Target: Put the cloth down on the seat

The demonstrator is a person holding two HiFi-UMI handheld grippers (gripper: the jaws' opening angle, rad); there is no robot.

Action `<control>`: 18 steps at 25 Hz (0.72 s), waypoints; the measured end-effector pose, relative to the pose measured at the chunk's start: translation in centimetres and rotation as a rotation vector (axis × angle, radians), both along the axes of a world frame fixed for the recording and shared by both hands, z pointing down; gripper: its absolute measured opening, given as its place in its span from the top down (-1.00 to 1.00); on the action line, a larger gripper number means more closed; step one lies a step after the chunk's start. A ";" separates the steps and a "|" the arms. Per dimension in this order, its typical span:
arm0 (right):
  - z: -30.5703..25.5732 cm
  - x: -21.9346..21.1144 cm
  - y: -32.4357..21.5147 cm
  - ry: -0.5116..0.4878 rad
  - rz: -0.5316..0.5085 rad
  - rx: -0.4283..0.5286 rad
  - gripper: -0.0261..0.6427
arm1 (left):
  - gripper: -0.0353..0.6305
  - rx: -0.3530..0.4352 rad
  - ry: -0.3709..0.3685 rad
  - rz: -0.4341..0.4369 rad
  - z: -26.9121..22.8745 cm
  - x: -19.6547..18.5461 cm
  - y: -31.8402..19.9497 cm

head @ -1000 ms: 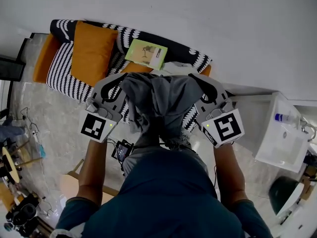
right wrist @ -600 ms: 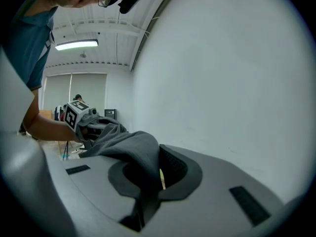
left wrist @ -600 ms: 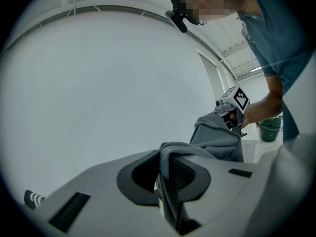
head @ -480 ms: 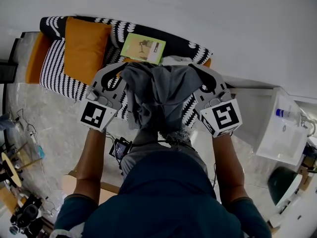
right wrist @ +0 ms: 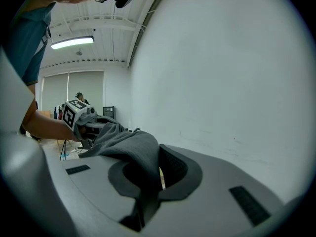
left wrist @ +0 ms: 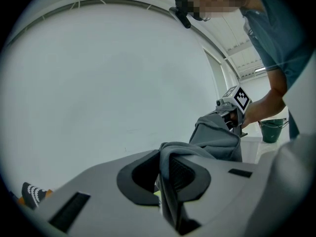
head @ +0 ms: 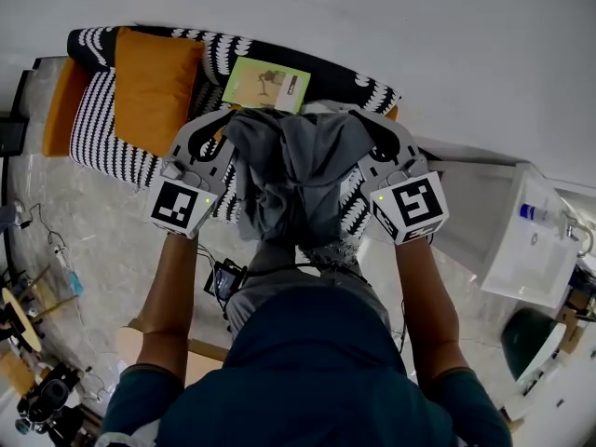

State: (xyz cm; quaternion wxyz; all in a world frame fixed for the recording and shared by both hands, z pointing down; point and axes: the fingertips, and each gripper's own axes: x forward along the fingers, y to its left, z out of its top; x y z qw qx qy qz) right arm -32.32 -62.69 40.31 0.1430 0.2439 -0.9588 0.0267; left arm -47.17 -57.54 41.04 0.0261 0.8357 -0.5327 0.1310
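I find the left gripper [head: 226,128] with its jaws closed tight on one edge of the grey cloth [head: 293,170]. In the left gripper view the fabric [left wrist: 217,137] is pinched between the pads and trails off to the other gripper [left wrist: 236,105]. The right gripper [head: 361,127] is likewise clamped on the opposite edge. Its own view shows the cloth [right wrist: 123,144] folded into the closed jaws [right wrist: 148,181] and running across to the left gripper [right wrist: 79,115].

The cloth is bunched and slung between the two grippers, with its bulk hanging on the side toward the person. In the head view it lies over the right part of the black-and-white seat [head: 102,128]. I cannot tell whether any of it touches the seat.

An orange cushion [head: 154,87] stands at the seat's left end. A green card [head: 265,84] rests against the backrest, just beyond the cloth. A white cabinet [head: 531,259] stands to the right, and a green bucket [left wrist: 271,130] shows in the left gripper view.
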 end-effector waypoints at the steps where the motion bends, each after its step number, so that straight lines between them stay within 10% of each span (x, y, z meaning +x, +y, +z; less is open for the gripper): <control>1: 0.3 -0.1 -0.2 0.002 0.002 -0.003 0.83 | 0.82 -0.001 0.002 -0.001 0.3 -0.1 -0.3; 18: 4.3 -1.5 -1.5 0.029 0.009 -0.041 0.83 | 0.82 -0.002 0.024 -0.018 3.7 -1.8 -1.8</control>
